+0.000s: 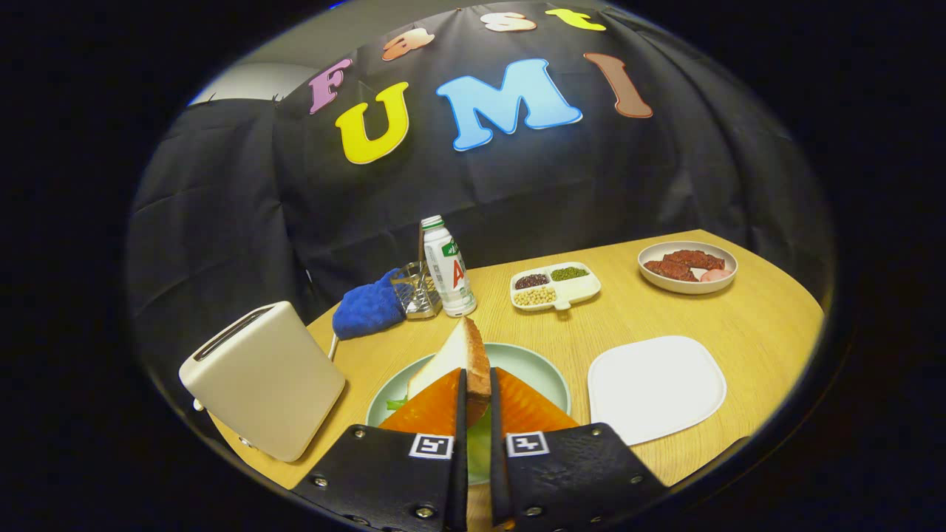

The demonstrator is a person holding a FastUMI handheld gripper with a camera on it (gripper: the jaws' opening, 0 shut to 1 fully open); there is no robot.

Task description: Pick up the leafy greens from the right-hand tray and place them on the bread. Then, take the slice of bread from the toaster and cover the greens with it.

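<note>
You hold bread slice (473, 366) on edge, gripper (478, 414) fingers pinching it from both sides. Slice hangs over green plate (543, 373) near table's front edge. Greens (397, 404) already on plate, peeking out beside fingers. Toaster (262, 377) at front left corner. White tray (654, 388) right of plate. Step: cover greens. Next: tip slice flat, lower it, let go. Gripper points forward, tilted down.

A slice of bread (473, 366) with a brown crust is held upright on edge between the closed jaws of the gripper (477, 414), above a pale green plate (543, 373). Leafy greens (399, 403) are seen on that plate beneath it. The cream toaster (262, 377) is stood on the bench beside the plate, its slot uppermost. A white tray (654, 388) is set on the plate's other side.
</note>
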